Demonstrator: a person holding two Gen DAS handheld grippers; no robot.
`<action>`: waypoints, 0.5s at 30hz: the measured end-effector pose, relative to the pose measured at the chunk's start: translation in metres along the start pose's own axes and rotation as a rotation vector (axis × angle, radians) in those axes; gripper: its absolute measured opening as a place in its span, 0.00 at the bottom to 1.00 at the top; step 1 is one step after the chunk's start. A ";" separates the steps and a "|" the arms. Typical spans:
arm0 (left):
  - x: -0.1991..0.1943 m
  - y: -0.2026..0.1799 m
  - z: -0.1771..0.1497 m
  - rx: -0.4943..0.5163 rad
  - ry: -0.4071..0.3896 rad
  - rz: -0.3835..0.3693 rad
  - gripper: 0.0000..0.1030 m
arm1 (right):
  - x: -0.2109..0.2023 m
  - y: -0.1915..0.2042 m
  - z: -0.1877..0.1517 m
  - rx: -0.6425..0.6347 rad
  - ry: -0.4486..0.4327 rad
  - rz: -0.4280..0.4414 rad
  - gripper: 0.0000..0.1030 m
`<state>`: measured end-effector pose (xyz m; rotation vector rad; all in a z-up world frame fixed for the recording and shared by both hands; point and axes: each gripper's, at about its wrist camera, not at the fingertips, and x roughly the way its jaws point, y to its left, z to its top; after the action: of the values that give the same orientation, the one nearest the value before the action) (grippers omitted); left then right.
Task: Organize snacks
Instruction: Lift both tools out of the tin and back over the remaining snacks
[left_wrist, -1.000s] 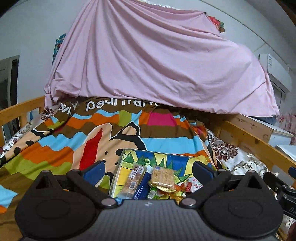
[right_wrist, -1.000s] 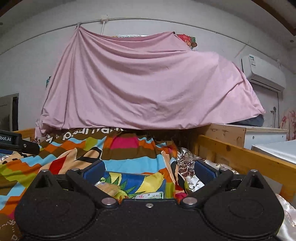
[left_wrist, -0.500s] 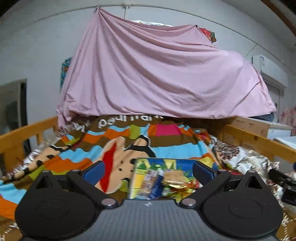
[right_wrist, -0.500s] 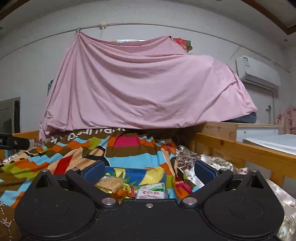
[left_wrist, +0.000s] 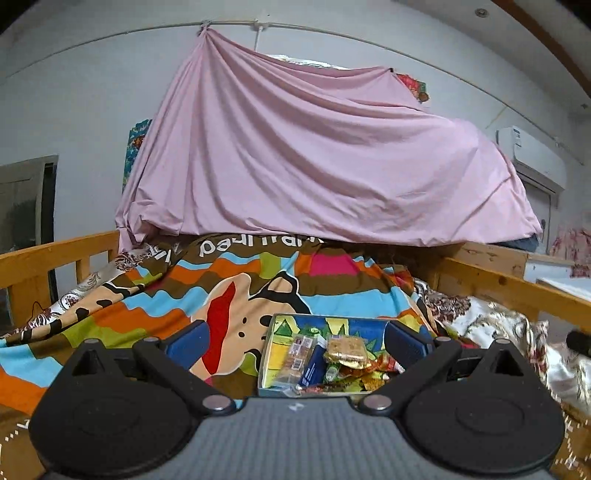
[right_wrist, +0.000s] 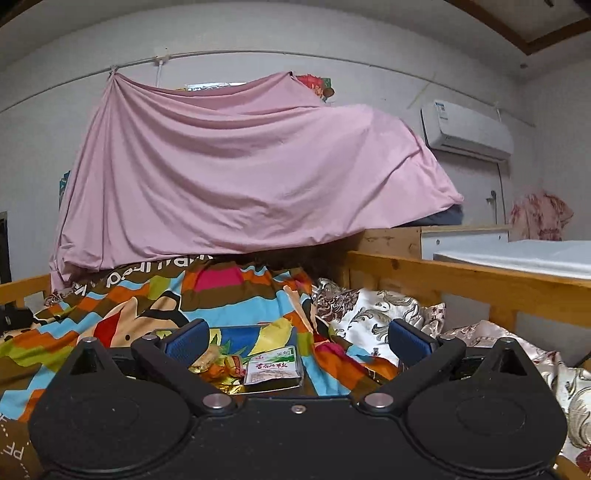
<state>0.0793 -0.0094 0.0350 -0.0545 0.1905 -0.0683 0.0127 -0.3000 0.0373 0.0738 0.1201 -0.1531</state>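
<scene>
The tray (left_wrist: 266, 345) with the snacks (left_wrist: 341, 349) lies on the striped blanket (left_wrist: 147, 314), just in front of both grippers. Left gripper (left_wrist: 295, 338) & right gripper (right_wrist: 297, 338) are wide open, holding nothing. Lower slowly, take one packet (right_wrist: 273, 367) only, w/o pushing the tray.

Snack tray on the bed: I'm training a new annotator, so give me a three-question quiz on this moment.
1. True or false: the left gripper is shut on a snack.
2. What does the snack tray rest on? A) the colourful blanket B) a wooden desk C) the floor
3. Fill in: the sheet draped behind the bed is ___.

Key: 1 false, both it and the right gripper are open; 2 A; 3 pink.
</scene>
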 end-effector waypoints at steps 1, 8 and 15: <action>-0.001 -0.001 -0.005 0.017 0.003 -0.005 1.00 | -0.001 0.002 -0.001 -0.013 0.002 0.000 1.00; -0.010 0.001 -0.020 0.069 0.001 0.001 1.00 | -0.006 0.014 -0.004 -0.070 0.027 -0.018 1.00; -0.012 0.012 -0.022 0.059 0.049 0.064 1.00 | -0.006 0.023 -0.004 -0.102 0.075 -0.026 1.00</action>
<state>0.0643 0.0020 0.0147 0.0121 0.2387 -0.0111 0.0100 -0.2759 0.0360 -0.0241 0.2031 -0.1703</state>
